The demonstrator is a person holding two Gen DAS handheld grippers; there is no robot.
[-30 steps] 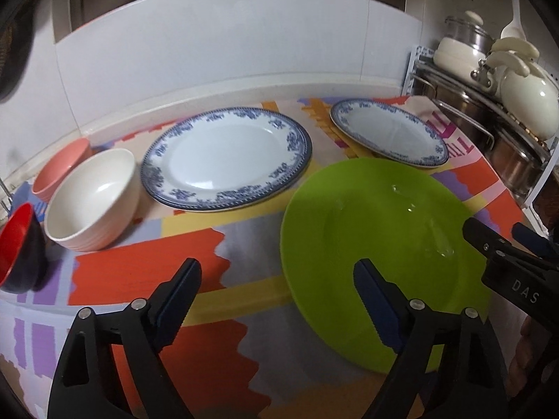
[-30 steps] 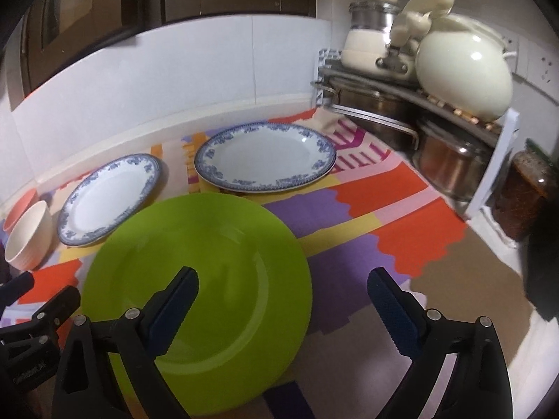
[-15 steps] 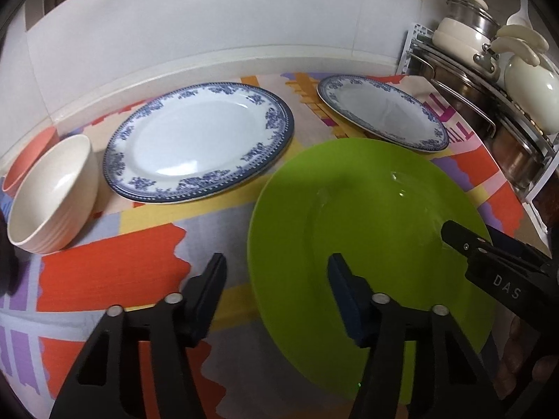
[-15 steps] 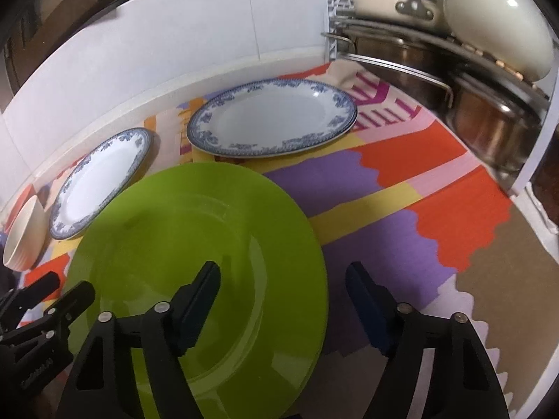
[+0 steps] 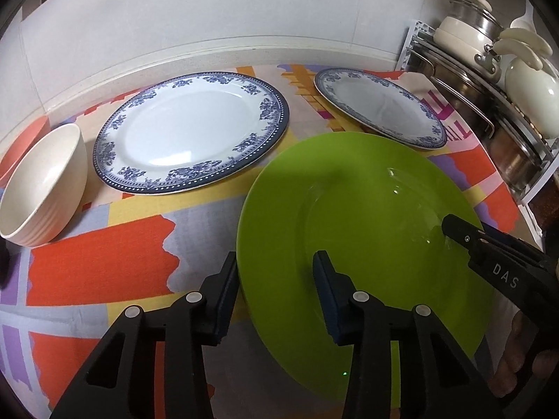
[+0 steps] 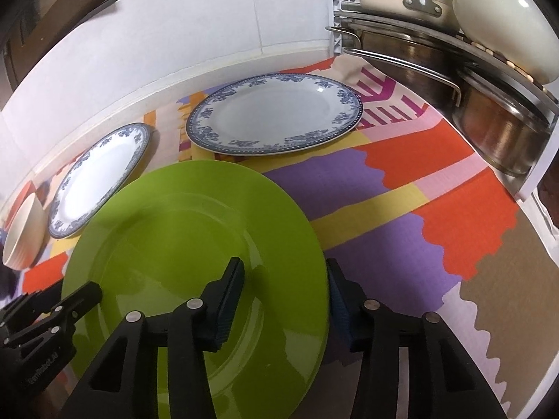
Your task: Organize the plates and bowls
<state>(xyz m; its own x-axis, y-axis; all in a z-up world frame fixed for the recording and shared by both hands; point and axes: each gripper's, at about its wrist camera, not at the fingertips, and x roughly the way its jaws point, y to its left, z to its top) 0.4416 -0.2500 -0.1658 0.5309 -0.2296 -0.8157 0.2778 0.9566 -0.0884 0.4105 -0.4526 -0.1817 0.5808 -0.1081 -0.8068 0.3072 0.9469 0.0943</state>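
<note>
A large green plate (image 5: 363, 216) lies on the patterned cloth, also in the right wrist view (image 6: 195, 244). My left gripper (image 5: 277, 272) is open, its jaws straddling the plate's left rim. My right gripper (image 6: 284, 286) is open, its jaws straddling the plate's right rim. Two blue-and-white plates lie behind: a big one (image 5: 192, 132) and a smaller one (image 5: 380, 104); the right wrist view shows them too (image 6: 276, 118) (image 6: 97, 174). A cream bowl (image 5: 42, 188) stands tilted at the left.
A metal rack with steel pots (image 6: 489, 111) and cream cookware (image 5: 527, 80) stands at the right. A white tiled wall (image 5: 209, 10) runs behind. A pink bowl (image 5: 21, 146) shows behind the cream bowl.
Both grippers moved forward and down onto the green plate's opposite rims, and both sets of jaws narrowed around the rims.
</note>
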